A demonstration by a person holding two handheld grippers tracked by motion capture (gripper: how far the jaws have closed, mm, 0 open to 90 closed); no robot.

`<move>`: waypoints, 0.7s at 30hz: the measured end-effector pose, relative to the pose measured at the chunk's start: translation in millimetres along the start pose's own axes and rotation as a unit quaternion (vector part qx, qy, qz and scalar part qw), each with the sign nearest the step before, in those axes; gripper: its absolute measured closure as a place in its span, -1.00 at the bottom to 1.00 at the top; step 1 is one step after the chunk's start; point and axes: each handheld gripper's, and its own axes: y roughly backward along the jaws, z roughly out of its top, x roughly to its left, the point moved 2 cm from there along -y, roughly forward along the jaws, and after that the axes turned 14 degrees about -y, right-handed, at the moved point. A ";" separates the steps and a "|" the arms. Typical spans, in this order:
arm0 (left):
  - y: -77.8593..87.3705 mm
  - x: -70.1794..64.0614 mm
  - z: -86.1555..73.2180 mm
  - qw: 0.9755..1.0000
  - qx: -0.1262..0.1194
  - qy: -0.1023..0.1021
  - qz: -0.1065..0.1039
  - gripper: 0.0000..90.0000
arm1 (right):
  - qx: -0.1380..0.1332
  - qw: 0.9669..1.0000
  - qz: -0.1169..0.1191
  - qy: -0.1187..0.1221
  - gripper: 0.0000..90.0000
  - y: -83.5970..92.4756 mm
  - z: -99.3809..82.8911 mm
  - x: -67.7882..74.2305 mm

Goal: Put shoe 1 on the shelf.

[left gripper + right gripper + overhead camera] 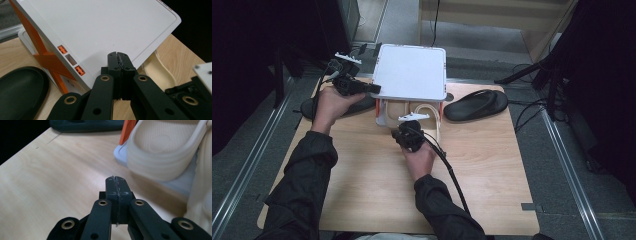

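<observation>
A white two-level rack point(412, 70) with orange legs point(47, 57) stands at the back middle of the wooden table. A pair of beige slippers point(429, 112) lies on its lower shelf. One black slipper point(476, 104) lies to the right of the rack, another point(357, 105) to its left under my left hand. My left gripper point(373, 89) is shut with nothing in it, its tips point(118, 53) at the left edge of the rack's white top. My right gripper point(404, 132) is shut and empty, just in front of the rack, its tips point(116, 178) short of a beige slipper point(160, 152).
The wooden table point(492, 165) has bare room in front and to the right. Dark stands and cables point(532, 70) sit on the floor beyond its right side. A cable point(452, 175) trails from the right gripper across the table toward the front edge.
</observation>
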 end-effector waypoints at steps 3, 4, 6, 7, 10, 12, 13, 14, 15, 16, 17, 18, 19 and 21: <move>-0.2 -0.2 0.0 1.000 -0.001 0.000 0.000 1.00 | 0.005 1.000 0.005 0.004 1.00 14.6 -10.1 -2.6; -0.1 -0.1 0.0 1.000 -0.001 0.000 0.000 1.00 | 0.005 1.000 0.008 0.005 1.00 19.2 -13.2 -4.2; -0.2 -0.2 0.0 1.000 -0.001 0.000 0.001 1.00 | 0.005 1.000 0.007 0.003 1.00 28.5 -19.3 -6.8; -0.2 -0.4 0.0 1.000 -0.001 0.001 0.001 1.00 | 0.006 1.000 0.009 0.002 1.00 33.0 -22.1 -8.5; -0.3 -1.0 0.4 1.000 0.001 0.000 0.003 1.00 | 0.004 1.000 0.002 0.003 1.00 46.8 -31.0 -15.6; -0.4 -1.3 0.5 1.000 0.002 0.000 0.004 1.00 | 0.004 1.000 -0.004 0.001 1.00 55.5 -36.5 -21.4; -0.3 -1.3 0.6 1.000 0.002 0.000 0.004 1.00 | 0.004 1.000 -0.005 -0.005 1.00 59.5 -38.7 -24.4; -0.4 -1.3 0.5 1.000 0.002 0.001 0.004 1.00 | 0.002 1.000 -0.006 -0.006 1.00 63.0 -40.5 -28.1; -0.3 -1.2 0.5 1.000 0.002 0.001 0.004 1.00 | 0.001 1.000 -0.007 -0.012 1.00 65.7 -42.0 -31.8; -0.2 -1.1 0.4 1.000 0.002 0.002 0.004 1.00 | 0.003 1.000 -0.008 -0.019 1.00 67.9 -43.4 -35.3; -0.2 -1.1 0.4 1.000 0.002 0.002 0.004 1.00 | 0.004 1.000 -0.011 -0.019 1.00 70.1 -44.3 -38.8; -0.2 -1.1 0.3 1.000 0.001 0.003 0.004 1.00 | 0.003 1.000 -0.011 -0.020 1.00 72.8 -45.2 -41.1; -0.3 -1.1 0.3 1.000 0.001 0.003 0.004 1.00 | 0.002 1.000 -0.015 -0.019 1.00 76.5 -46.5 -43.7; -0.4 -0.9 0.2 1.000 0.001 0.003 0.002 1.00 | 0.004 1.000 -0.018 -0.018 1.00 81.5 -48.9 -46.8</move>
